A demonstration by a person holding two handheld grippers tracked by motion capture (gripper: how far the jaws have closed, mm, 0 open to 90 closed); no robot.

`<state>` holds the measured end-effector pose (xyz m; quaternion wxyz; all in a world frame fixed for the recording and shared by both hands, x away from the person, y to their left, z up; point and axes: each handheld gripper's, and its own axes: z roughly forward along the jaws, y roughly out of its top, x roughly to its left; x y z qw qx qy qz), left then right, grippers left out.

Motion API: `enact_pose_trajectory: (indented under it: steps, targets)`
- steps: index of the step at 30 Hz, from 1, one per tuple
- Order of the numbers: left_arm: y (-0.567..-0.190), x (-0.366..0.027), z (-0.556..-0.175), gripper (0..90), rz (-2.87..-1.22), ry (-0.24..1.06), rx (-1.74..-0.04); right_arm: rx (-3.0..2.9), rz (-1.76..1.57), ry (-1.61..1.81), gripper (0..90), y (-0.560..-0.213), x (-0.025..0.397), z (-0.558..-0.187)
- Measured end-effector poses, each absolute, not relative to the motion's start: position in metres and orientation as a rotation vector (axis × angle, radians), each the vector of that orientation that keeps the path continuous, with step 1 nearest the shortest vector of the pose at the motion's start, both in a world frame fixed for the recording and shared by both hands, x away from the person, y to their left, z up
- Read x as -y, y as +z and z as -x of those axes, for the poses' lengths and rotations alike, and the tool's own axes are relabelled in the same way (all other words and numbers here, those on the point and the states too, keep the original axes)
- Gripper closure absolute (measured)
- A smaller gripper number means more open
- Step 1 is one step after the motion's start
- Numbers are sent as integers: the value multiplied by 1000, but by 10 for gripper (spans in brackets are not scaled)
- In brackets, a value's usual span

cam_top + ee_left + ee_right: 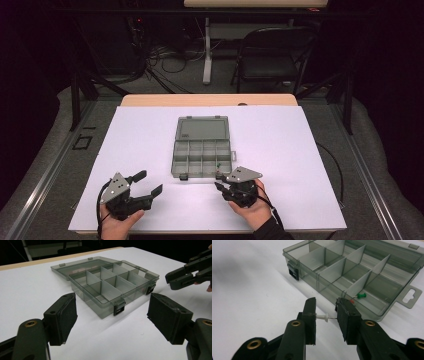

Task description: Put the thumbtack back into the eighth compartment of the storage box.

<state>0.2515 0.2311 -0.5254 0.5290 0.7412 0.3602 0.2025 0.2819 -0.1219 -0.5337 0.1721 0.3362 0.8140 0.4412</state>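
High view puts your two hands at the near edge of the white table [280,150], with the grey organiser box [202,146] lying open in the middle, its lid folded flat away from you. Your left gripper [150,183] sits off the box's near left corner with its jaws spread wide and nothing between them; bare white surface lies all around it, out to the left edge. Your right gripper [218,180] is just in front of the box's near right corner. In the right gripper view, that gripper [325,307] has its jaws drawn close on a white pushpin [322,317], the head against one pad and the needle tip reaching to the other, so the pin lies crosswise between them. The pin hangs above the table, just outside the box's [352,272] front wall. Beyond that wall, in the nearest corner compartment, lie a green pushpin [361,296] and a red pushpin [352,300], partly hidden behind your jaw. The left gripper view shows the box [107,282] with upright dividers and two black latches on its front edge, and open table between the box and your pads [63,315].
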Motion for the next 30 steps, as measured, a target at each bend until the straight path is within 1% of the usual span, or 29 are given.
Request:
enact_pose_trajectory:
  steps: [17,30]
  targets:
    - [-526,-230,-252,230,-1775,481,-863,-2255,-969,1239,685,-509,127,-302]
    - [-526,-230,-253,230,-1775,479,-861,-2243,-1026,1220,686,-509,128,-328]
